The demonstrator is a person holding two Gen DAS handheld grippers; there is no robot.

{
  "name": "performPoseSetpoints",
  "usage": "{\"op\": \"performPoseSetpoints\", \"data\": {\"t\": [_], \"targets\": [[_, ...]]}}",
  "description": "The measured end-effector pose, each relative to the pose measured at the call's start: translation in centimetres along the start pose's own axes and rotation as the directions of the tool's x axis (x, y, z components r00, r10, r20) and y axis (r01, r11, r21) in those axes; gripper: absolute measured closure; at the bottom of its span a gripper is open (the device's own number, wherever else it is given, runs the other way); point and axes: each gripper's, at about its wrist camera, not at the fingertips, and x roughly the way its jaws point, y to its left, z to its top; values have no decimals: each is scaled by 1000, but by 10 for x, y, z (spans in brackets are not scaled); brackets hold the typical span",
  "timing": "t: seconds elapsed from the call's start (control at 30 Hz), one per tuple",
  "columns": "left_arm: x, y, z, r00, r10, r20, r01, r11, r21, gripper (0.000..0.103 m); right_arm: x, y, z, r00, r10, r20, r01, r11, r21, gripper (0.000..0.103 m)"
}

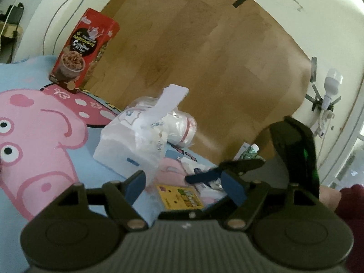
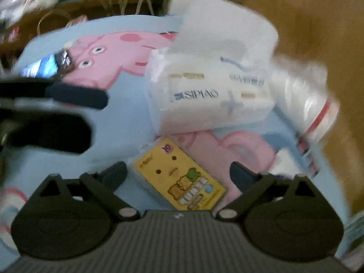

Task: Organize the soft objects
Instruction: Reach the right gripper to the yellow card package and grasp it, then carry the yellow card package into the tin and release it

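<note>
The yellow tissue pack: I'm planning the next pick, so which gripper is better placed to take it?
Probably the right gripper: its open fingers straddle the yellow tissue pack directly ahead. The left gripper sits beside the white tissue package.

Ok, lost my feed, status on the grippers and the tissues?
Left gripper open, empty. Right gripper open over yellow pack, not gripping. Tissue pack on blanket, roll beside it. Nothing blocking.

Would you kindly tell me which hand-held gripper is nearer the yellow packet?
Right. The right hand-held gripper hangs open directly over the yellow packet; the left hand-held gripper sits off to its side.
</note>
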Motion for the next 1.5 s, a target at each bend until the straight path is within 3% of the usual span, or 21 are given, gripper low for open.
{"op": "performPoseSetpoints", "data": {"t": [0.1, 0.2, 0.27, 0.37, 0.43, 0.5, 0.6, 0.7, 0.8, 0.83, 0.9, 1.03, 1.1, 1.13, 1.3, 1.37, 1.4, 1.47, 1.5], "targets": [[1, 6, 2, 1000, 4, -4, -5, 999, -36, 28, 3, -4, 8, 1000, 15, -24, -11, 989, 147, 30], [3, 14, 4, 1000, 6, -13, -7, 996, -87, 28, 0, 14, 8, 1000, 1, -20, 2, 990, 143, 37], [4, 20, 6, 1000, 5, -21, -8, 993, -120, 28, -1, 28, 6, 999, -54, -2, 54, 988, 145, 40], [4, 22, 5, 1000, 16, -26, -19, 991, -131, 28, -6, 41, -5, 998, -54, 39, 46, 981, 191, 40], [5, 19, 4, 999, 20, -35, -24, 993, -113, 28, -15, 60, -17, 995, -67, 68, 56, 986, 160, 40], [8, 14, 3, 998, 28, -53, -32, 996, -80, 28, -22, 76, -28, 993, -55, 100, 39, 988, 152, 40], [15, 1, -1, 991, 66, -119, -67, 998, -2, 28, -34, 100, -48, 986, -98, 132, 83, 990, 118, 40], [13, -10, -6, 989, 78, -126, -71, 996, 59, 28, -48, 111, -70, 983, -83, 162, 61, 989, 138, 39], [11, -19, -12, 982, 88, -168, -72, 992, 101, 28, -63, 116, -96, 975, -118, 190, 81, 978, 193, 36], [11, -21, -13, 979, 91, -185, -72, 991, 109, 28, -67, 116, -104, 972, -129, 199, 85, 973, 215, 31], [5, -25, -16, 971, 84, -223, -60, 992, 113, 28, -76, 118, -121, 963, -167, 210, 121, 968, 219, 20], [-14, -35, -24, 947, 40, -319, 1, 992, 127, 29, -85, 125, -142, 956, -166, 243, 114, 971, 211, 19], [-25, -39, -30, 934, 28, -355, 20, 991, 130, 29, -85, 123, -144, 952, -166, 258, 109, 970, 219, 24], [-28, -40, -33, 926, 27, -377, 22, 992, 125, 29, -85, 122, -143, 949, -167, 266, 108, 969, 223, 43], [-35, -45, -44, 883, -16, -469, 33, 999, 28, 29, -86, 125, -143, 935, -171, 309, 67, 946, 318, 43], [-28, -51, -47, 865, -48, -500, 51, 999, -7, 30, -94, 122, -153, 925, -151, 349, -9, 908, 418, 43], [-24, -54, -48, 858, -61, -509, 61, 998, -17, 34, -98, 119, -159, 915, -141, 377, -56, 884, 464, 43], [-13, -66, -51, 844, -69, -532, 72, 997, -15, 65, -104, 115, -168, 895, -145, 421, -100, 856, 507, 43], [-6, -73, -52, 838, -72, -541, 84, 996, -3, 66, -108, 115, -172, 884, -163, 439, -100, 850, 517, 43]]}}
